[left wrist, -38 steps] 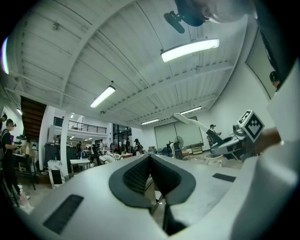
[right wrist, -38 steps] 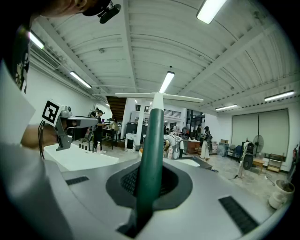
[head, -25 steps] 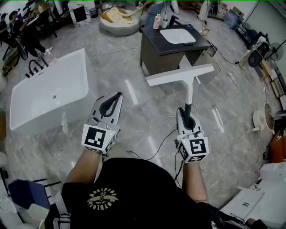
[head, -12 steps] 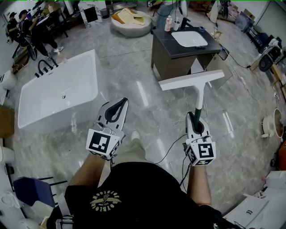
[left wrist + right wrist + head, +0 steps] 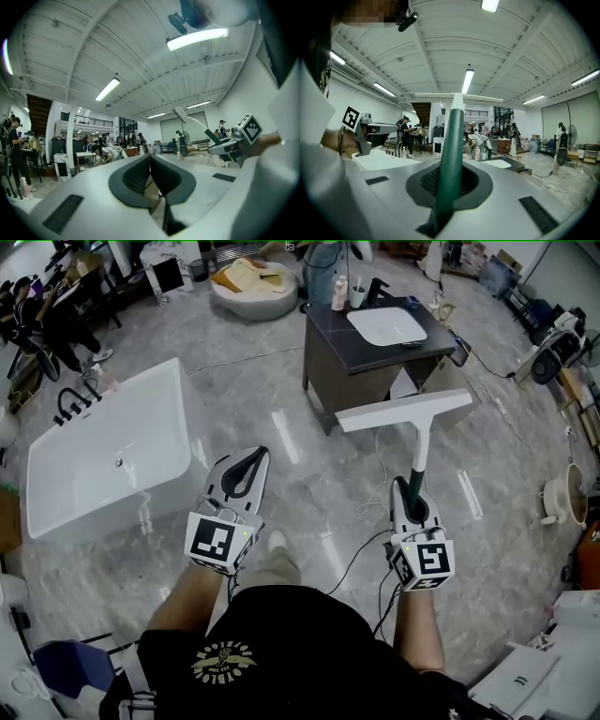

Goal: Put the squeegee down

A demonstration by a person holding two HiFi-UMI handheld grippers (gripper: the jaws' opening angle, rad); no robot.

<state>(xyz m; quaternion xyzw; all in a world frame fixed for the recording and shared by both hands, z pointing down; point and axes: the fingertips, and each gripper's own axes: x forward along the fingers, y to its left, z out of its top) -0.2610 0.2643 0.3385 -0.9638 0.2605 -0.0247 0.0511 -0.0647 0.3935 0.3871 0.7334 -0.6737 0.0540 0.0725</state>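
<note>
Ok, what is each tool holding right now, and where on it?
The right tool clamps the white-bladed squeegee by the lower end of its dark green handle. The left tool is shut on nothing.

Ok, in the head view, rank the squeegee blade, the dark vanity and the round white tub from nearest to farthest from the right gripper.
1. Squeegee blade: straight ahead of the right gripper, which holds the squeegee.
2. Dark vanity: beyond the blade, slightly to the left.
3. Round white tub: farthest, at the upper left.
</note>
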